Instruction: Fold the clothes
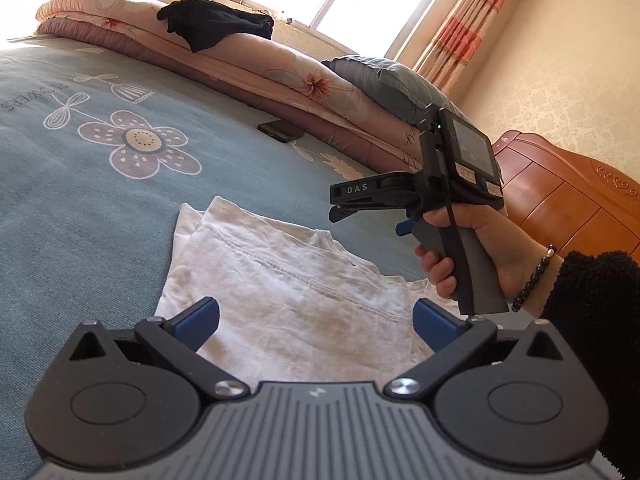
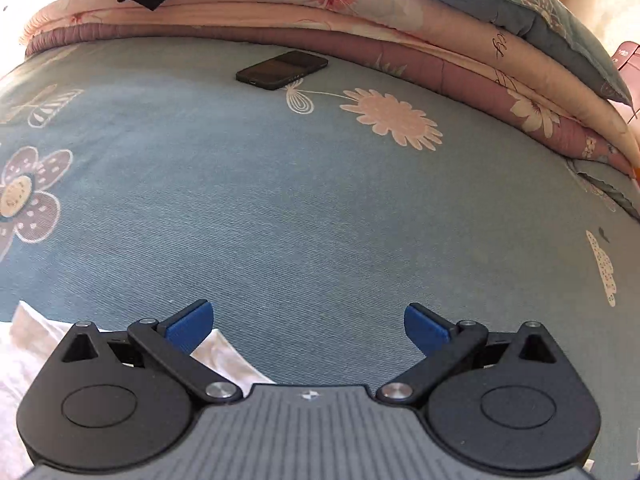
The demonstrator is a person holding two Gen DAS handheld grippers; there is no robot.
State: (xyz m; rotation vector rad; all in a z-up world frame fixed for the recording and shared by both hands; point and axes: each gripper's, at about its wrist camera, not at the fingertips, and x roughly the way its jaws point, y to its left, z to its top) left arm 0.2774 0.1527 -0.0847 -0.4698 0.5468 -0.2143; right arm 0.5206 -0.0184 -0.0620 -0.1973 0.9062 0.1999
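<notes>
Seemingly between folds, both grippers, left gripper [image 1: 316, 320] and right gripper [image 2: 308, 322], are hovering with jaws apart over the white shirt [image 1: 288, 280] lying half-folded on the bed [image 2: 280, 200], needing an edge gripped next.

One white shirt [image 1: 296, 280], one black garment [image 1: 216, 26] and one phone [image 2: 282, 69]. Two grippers, left [image 1: 316, 320] and right [image 2: 308, 322]. One pillow [image 1: 394, 88].

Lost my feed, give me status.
Left gripper open over white shirt. Right gripper open, empty. Shirt partly folded on bed. Phone far off, clear.
</notes>
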